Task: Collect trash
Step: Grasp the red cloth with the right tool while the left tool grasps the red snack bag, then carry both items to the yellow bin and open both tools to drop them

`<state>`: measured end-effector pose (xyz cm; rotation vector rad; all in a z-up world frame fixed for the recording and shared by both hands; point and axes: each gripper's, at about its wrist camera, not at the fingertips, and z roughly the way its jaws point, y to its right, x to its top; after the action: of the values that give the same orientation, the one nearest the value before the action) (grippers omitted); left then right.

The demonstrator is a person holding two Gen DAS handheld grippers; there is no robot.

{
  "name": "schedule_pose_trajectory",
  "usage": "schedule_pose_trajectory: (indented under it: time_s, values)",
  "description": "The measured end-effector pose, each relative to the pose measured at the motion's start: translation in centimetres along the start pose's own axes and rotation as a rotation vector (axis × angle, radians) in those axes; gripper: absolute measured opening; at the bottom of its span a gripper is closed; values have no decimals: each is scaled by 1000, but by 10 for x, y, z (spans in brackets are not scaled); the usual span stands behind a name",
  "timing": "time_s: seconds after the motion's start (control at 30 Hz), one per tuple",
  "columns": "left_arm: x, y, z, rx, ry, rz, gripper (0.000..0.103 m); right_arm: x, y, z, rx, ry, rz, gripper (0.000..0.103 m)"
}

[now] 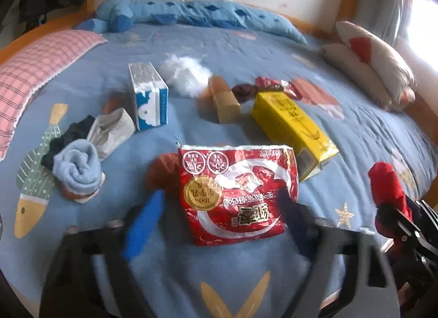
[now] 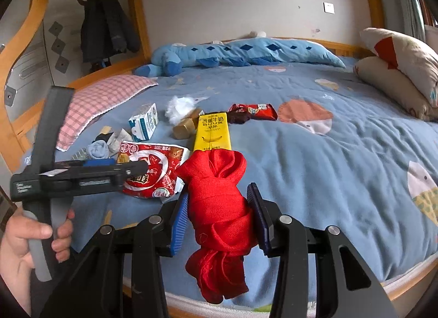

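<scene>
A red snack bag (image 1: 238, 192) lies flat on the blue bed sheet (image 1: 361, 137), and my left gripper (image 1: 219, 205) is open with its blue pads on either side of it, just above it. The bag also shows in the right wrist view (image 2: 153, 170) under the left gripper (image 2: 131, 167). My right gripper (image 2: 219, 205) is shut on a bunched red cloth (image 2: 219, 208), held over the bed's near edge. A yellow milk carton (image 1: 290, 123), a blue-and-white carton (image 1: 149, 96), white tissue (image 1: 183, 74), a gold box (image 1: 227, 104) and a red candy wrapper (image 2: 257, 111) lie farther back.
Rolled socks (image 1: 79, 170) lie at the left by a pink checked pillow (image 1: 35, 71). A blue plush toy (image 2: 219, 52) lies along the far wall. Cream pillows (image 2: 402, 66) are at the right. A wooden bed frame (image 2: 24, 44) rises at the left.
</scene>
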<state>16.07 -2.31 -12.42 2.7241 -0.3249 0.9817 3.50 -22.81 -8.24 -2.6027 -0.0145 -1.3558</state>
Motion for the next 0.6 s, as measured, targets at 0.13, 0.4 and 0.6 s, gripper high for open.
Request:
schedule_pose_trajectory:
  time_s: [0.13,0.4,0.6]
  values:
    - [-3,-6,1,-43,-10,-38,47,-1,0,-1,2,1,2,42]
    - [-8,-12,-16,-93,64,-74,10,-1,-1,-2,3,-7,-4,42]
    - [-7,9,-36,-104,142,-24,4,0,-2,-2,4,-3,-9,42]
